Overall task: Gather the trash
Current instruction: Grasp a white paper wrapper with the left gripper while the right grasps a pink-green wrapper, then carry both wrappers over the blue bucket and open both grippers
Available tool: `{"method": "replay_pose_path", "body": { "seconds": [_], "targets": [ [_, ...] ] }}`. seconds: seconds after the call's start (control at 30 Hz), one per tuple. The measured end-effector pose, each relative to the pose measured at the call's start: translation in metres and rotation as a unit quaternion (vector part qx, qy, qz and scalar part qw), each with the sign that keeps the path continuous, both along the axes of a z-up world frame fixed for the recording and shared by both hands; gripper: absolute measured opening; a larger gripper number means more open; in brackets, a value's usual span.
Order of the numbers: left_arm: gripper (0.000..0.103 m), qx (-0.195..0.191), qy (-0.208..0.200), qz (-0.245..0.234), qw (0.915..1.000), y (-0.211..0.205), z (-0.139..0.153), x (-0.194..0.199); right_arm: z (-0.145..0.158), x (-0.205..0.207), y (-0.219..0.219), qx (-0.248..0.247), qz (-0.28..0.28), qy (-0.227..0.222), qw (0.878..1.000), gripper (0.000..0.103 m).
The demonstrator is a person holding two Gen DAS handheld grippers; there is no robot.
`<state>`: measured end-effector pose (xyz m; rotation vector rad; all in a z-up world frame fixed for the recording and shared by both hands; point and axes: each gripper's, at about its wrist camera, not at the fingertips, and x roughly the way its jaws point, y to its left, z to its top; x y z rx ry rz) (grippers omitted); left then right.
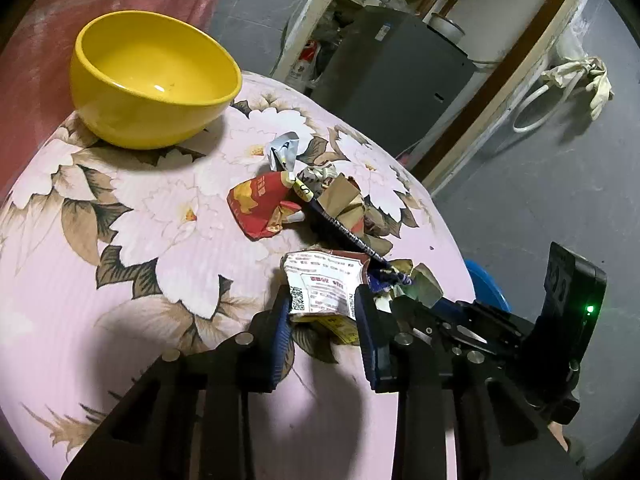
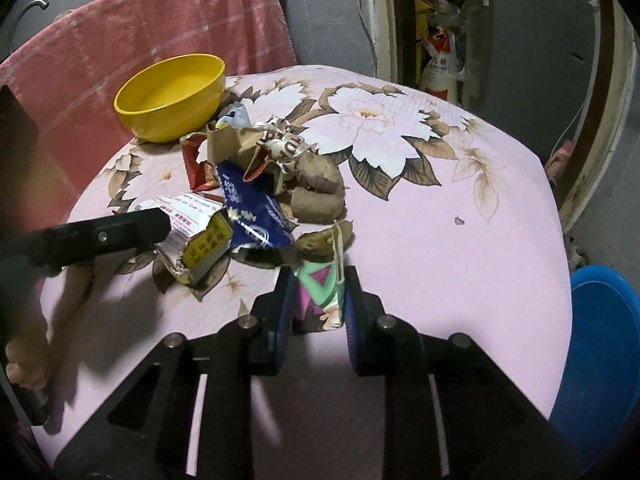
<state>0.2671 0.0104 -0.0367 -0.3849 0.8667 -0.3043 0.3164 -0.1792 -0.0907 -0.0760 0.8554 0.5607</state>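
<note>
Pink floral cloth covers the round table under both tools, with grey concrete floor beyond its edge.

Starting at the jaws: the left gripper has its blue pads closed on a crumpled white printed packet with a yellow underside, which lies at the near end of the trash pile. The right gripper is clamped on a small pink-and-green wrapper, held upright between its pads just in front of the same pile. Whether either piece is off the cloth cannot be told.

Moving outward from the pile: a dark blue foil wrapper lies across its middle, a red snack packet sits on the side toward the yellow bowl, and brown paper scraps and a crumpled white-and-brown wrapper are heaped behind. Brown lumps, possibly peelings or husks, rest on the pile's right side in the right wrist view. The bowl stands well behind the pile, near the table's far edge, and looks empty. A blue bin stands on the floor off the table's right side, well apart from the pile.

My reading is that the pick-up step is in hand, with both tools loaded at once. Next would likely be lifting each piece clear without dragging its neighbours, then carrying it to a receptacle; the blue bin seems the likelier target, though the bowl is possible.
</note>
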Motion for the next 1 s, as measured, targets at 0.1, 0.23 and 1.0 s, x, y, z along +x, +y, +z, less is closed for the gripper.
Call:
{"method": "replay_pose_path", "body": {
  "seconds": [0.1,0.23,1.0],
  "targets": [
    [0.022,0.002,-0.004,-0.001,1.0000,-0.002,0.003,-0.006,0.000,-0.006,-0.004,0.006,-0.007,0.003,1.000,0.026],
    [0.016,0.000,-0.008,-0.004,1.0000,-0.004,0.006,-0.016,0.002,-0.019,-0.013,0.017,-0.017,0.008,1.000,0.026],
    [0.011,0.026,-0.175,-0.036,0.9836,-0.069,0.071,-0.061,0.107,-0.104,-0.079,0.111,-0.101,-0.196,0.969,0.026]
  ]
}}
